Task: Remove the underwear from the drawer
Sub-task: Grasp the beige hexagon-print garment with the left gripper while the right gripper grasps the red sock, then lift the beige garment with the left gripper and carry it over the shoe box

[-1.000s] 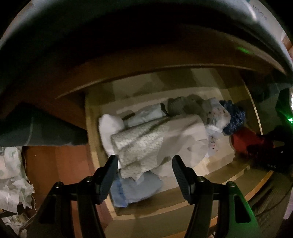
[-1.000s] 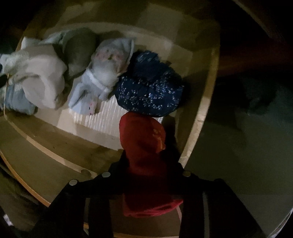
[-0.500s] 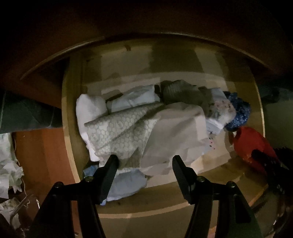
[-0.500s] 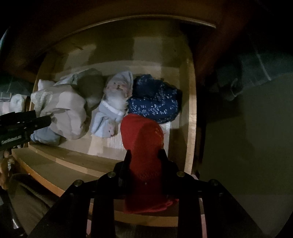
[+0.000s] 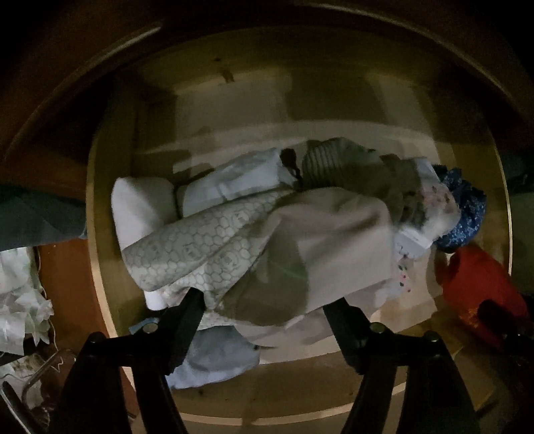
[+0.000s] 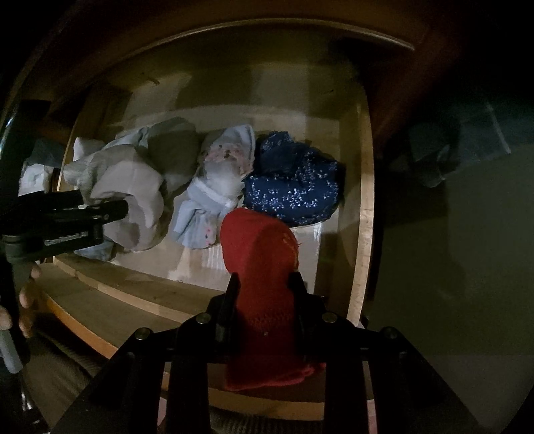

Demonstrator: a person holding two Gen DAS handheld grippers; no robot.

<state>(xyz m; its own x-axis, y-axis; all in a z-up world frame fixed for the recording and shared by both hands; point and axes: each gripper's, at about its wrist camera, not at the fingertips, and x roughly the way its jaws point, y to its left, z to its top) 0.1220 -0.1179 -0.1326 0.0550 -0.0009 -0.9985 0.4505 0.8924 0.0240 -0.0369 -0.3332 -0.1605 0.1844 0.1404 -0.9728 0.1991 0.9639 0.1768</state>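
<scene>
An open wooden drawer (image 5: 100,267) (image 6: 363,217) holds several folded pieces of underwear. My left gripper (image 5: 267,300) is open, its jaws on either side of a beige piece (image 5: 327,240) atop a honeycomb-patterned one (image 5: 200,247). My right gripper (image 6: 263,283) is shut on red underwear (image 6: 260,253), held just above the drawer's front right corner; it also shows in the left wrist view (image 5: 474,277). A navy floral piece (image 6: 293,187) and a pale blue flowered piece (image 6: 213,187) lie behind it. The left gripper shows in the right wrist view (image 6: 113,210).
A light blue piece (image 5: 213,357) lies at the drawer's front left. White crumpled fabric (image 5: 16,293) sits outside the drawer to the left. Dark grey cloth (image 6: 460,150) lies on the floor to the right. The cabinet frame (image 6: 233,20) overhangs the drawer's back.
My left gripper has moved forward and down so its open jaws now straddle the beige piece. My right gripper has lifted and drawn back a little with the red underwear.
</scene>
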